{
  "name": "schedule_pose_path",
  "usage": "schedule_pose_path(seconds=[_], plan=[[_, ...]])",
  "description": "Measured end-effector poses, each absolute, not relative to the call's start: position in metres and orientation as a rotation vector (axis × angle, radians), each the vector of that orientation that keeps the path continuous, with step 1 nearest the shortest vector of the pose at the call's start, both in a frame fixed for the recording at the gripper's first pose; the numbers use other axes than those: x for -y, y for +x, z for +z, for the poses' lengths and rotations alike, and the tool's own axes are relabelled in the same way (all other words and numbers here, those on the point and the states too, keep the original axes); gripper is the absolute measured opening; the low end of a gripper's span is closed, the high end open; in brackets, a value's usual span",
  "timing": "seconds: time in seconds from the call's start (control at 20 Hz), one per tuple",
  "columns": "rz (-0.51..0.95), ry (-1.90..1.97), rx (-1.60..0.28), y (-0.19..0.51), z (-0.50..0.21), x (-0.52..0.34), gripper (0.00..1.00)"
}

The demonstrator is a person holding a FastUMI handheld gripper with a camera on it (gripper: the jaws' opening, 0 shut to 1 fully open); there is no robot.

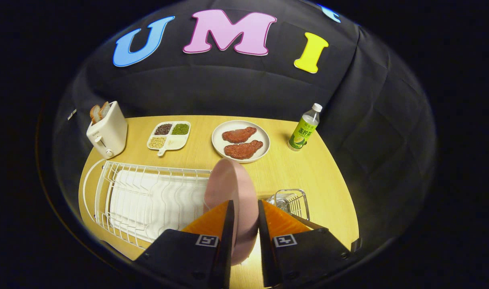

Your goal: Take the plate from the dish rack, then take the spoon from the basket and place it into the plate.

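The gripper clamps both fingers on the rim of one round pink plate, held edge-up above the white wire dish rack, as though for clearance from its slots. One small wire basket stands just beside the fingers; the spoon cannot be made out.

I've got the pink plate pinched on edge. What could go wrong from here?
1. The pink plate stands upright in the gripper, held only at its rim; it might pivot or slip.
2. Swinging it right could knock the wire basket just beyond the fingers.
3. Lowering it leftward may catch the dish rack.
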State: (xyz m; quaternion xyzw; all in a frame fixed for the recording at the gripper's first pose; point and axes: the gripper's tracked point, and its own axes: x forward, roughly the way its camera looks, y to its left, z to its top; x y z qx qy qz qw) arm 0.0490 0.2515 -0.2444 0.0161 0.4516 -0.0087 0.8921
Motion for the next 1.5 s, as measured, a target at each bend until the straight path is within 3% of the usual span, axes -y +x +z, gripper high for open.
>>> schedule_pose_path(seconds=[0.15, 0.25, 0.9, 1.25, 1.5], plan=[[-0.055, 0.028, -0.932, 0.051, -0.239, -0.25, 0.21], [-0.06, 0.003, -0.903, 0.056, -0.228, -0.245, 0.2], [-0.015, -0.345, -0.689, 0.085, -0.177, -0.267, 0.2], [0.077, -0.183, -0.687, 0.057, -0.15, -0.259, 0.18], [0.153, 0.081, -0.764, 0.0, -0.141, -0.241, 0.18]])
